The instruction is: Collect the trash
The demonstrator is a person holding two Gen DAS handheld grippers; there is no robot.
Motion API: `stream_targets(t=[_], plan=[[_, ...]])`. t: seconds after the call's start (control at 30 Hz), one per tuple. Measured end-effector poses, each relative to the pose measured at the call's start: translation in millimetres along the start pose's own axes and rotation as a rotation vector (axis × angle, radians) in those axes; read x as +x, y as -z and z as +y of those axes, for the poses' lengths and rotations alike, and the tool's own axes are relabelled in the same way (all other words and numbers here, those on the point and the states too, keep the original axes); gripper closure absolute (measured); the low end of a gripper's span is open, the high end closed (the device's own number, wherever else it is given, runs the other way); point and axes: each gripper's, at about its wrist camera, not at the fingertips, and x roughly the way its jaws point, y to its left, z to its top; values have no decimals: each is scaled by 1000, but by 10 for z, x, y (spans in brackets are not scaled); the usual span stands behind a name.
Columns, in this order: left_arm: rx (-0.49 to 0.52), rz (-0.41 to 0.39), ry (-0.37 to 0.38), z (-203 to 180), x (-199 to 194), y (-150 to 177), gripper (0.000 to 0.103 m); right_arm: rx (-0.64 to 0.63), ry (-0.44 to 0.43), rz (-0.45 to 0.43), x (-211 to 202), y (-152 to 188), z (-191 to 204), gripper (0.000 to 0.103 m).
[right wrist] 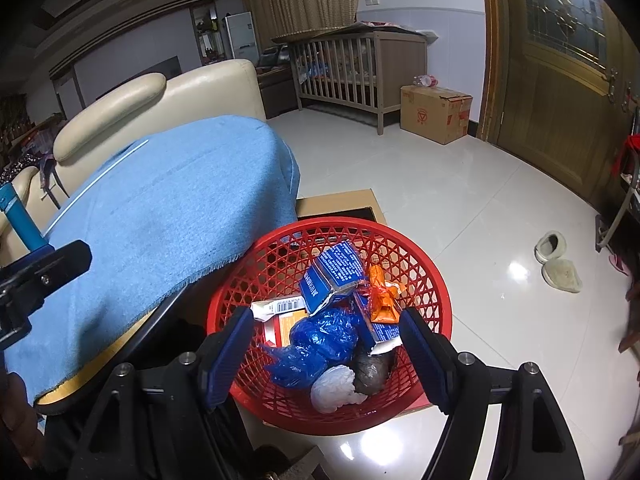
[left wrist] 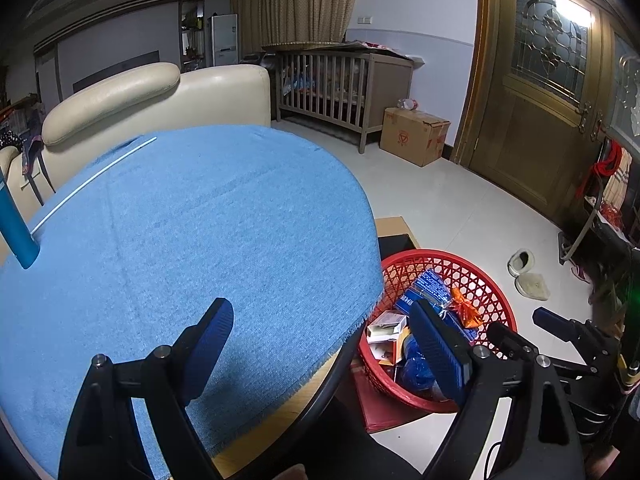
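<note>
Indoors, we hold two sets of tongs over a round counter and a floor basket. At far left a teal tube stands upright on the blue cloth that covers the counter, and a thin white stick lies across the cloth's far side, just beside the tube. Behind the counter sits a cream sofa.

Our left tongs hang over the near right edge of the cloth, jaws wide apart and holding nothing; one blue pad is above the cloth, the other above the basket.

To the right of the counter, low down, the red basket rests on a flat cardboard box. It holds the collected trash: blue cartons, an orange wrapper, a crumpled blue plastic bag, a white wad and a dark lump.

Our right tongs hover over the basket's near rim, jaws spread wide and empty.

Farther right, a pair of slippers lies on the pale tiled floor, with a wooden crib, a cardboard carton and a wooden door beyond.
</note>
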Motion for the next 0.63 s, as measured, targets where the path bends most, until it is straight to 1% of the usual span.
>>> stream_targets(t=[0.63], plan=[[53, -7, 33, -85, -45, 32, 13, 10, 5, 14, 28, 25, -7, 25]])
